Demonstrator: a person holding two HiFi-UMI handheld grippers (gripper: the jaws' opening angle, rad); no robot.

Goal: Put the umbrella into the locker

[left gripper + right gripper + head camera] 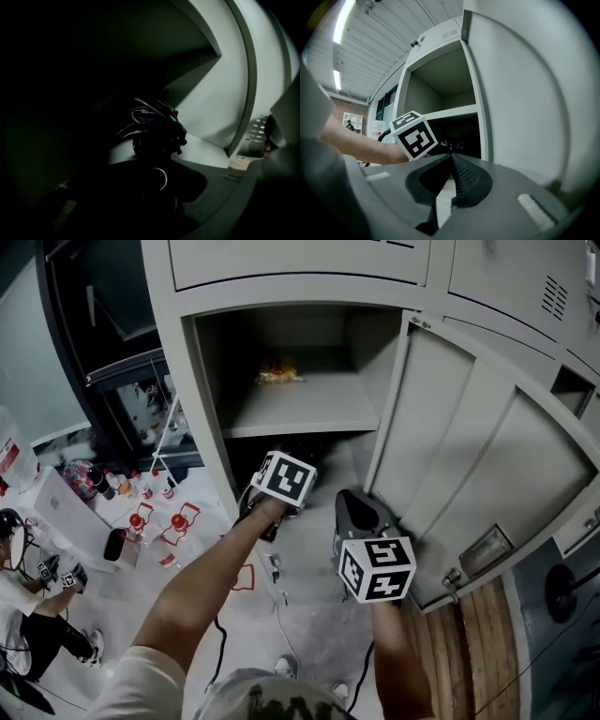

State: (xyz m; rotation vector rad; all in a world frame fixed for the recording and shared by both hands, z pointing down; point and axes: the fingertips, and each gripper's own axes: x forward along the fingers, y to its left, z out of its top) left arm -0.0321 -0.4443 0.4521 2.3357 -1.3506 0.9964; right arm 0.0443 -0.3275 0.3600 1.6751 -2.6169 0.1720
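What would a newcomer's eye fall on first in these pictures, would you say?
The open grey metal locker fills the head view, its door swung right and a small yellow packet on the upper shelf. The left hand-held gripper holds a black folded umbrella at the dark lower compartment's mouth.

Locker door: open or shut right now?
Open. The locker door is swung out to the right, exposing the shelf and the dark compartment below it.
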